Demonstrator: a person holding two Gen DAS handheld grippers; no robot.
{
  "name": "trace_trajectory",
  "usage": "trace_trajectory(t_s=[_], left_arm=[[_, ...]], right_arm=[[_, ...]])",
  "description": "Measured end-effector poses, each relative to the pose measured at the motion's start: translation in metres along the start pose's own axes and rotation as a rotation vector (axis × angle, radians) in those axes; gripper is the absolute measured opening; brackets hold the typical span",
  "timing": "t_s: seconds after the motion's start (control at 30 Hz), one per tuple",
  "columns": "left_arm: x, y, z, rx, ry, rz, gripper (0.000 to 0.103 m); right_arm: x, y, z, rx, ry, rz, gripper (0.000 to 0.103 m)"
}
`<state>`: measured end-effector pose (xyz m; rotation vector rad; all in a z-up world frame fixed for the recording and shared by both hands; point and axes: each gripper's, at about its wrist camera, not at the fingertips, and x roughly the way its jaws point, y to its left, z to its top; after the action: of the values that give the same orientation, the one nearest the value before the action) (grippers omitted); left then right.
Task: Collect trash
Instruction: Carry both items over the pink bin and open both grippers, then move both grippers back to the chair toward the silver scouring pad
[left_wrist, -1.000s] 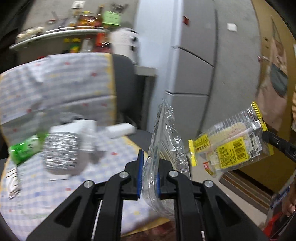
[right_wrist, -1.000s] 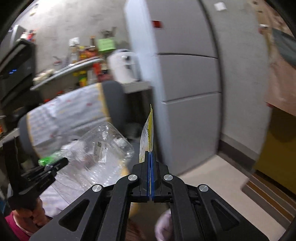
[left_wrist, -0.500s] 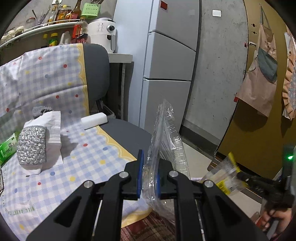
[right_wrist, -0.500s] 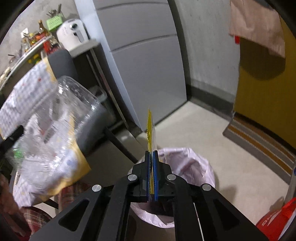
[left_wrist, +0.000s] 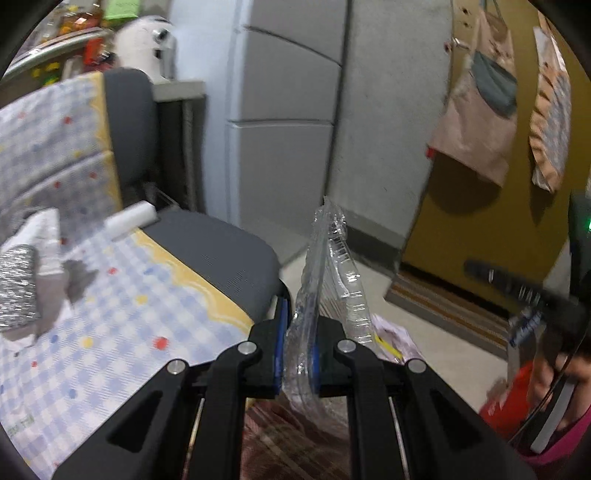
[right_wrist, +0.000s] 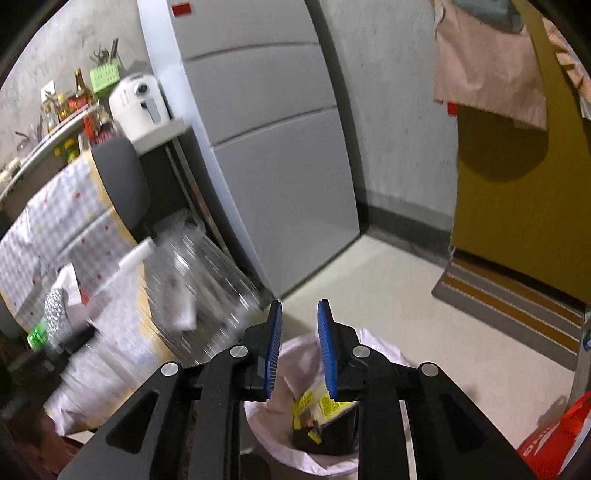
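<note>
The right gripper has let go: its jaws now stand apart, and the yellow-labelled clear snack wrapper lies inside the white-lined trash bin. The left gripper stays clamped on the crumpled clear plastic container, likely next to drop.

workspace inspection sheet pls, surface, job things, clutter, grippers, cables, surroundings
surface: chair with a checked cloth over seat and back.
job's things: clear plastic tray upright between the left fingers; yellow wrapper lying in the bin, which has a pale liner.
clutter: silver pouch, white tissue, white block on the cloth; green packet at its edge.
grippers: left gripper shut on the tray; right gripper open, empty, above the bin.
cables: nothing seen.
surroundings: grey fridge, white appliance, shelf of bottles, aprons on the wall, striped mat, red bag.
</note>
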<state>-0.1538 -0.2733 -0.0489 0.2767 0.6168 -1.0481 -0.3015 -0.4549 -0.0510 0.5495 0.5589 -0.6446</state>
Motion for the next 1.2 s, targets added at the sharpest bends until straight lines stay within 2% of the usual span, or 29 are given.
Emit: trace_trajectory(t_s=[0.3, 0.33, 0.37, 0.4, 0.43, 0.6, 0.77, 0.87, 0.93, 1.2], left_arm=[[0.063, -0.023, -0.005, 0.059, 0.200, -0.129, 0.012], [0.072, -0.024, -0.004, 0.058, 0.220, -0.136, 0.015], [0.076, -0.024, -0.002, 0.056, 0.230, -0.129, 0.033], [0.078, -0.024, 0.000, 0.053, 0.228, -0.117, 0.046], [0.075, -0.021, 0.002, 0.045, 0.205, -0.107, 0.047], [0.049, 0.004, 0.011, 0.021, 0.120, -0.040, 0.049], [0.012, 0.043, 0.010, -0.044, 0.057, 0.049, 0.052], [-0.013, 0.064, 0.005, -0.082, 0.030, 0.106, 0.058], [-0.023, 0.075, 0.002, -0.094, 0.029, 0.151, 0.059], [-0.060, 0.122, -0.027, -0.188, 0.046, 0.283, 0.059]], right_arm=[[-0.004, -0.008, 0.004, 0.012, -0.015, -0.003, 0.028], [-0.004, -0.009, 0.004, 0.015, -0.015, -0.004, 0.029], [-0.004, -0.011, 0.004, 0.017, -0.013, -0.007, 0.029], [-0.003, -0.011, 0.004, 0.016, -0.012, -0.008, 0.029], [-0.002, -0.011, 0.004, 0.014, -0.011, -0.009, 0.030], [0.000, -0.004, 0.003, -0.005, -0.003, -0.007, 0.032], [0.004, 0.013, 0.001, -0.034, 0.011, 0.020, 0.032], [0.004, 0.028, 0.000, -0.061, 0.016, 0.042, 0.033], [0.004, 0.038, -0.001, -0.081, 0.020, 0.053, 0.039], [0.009, 0.083, -0.003, -0.156, 0.046, 0.124, 0.042]])
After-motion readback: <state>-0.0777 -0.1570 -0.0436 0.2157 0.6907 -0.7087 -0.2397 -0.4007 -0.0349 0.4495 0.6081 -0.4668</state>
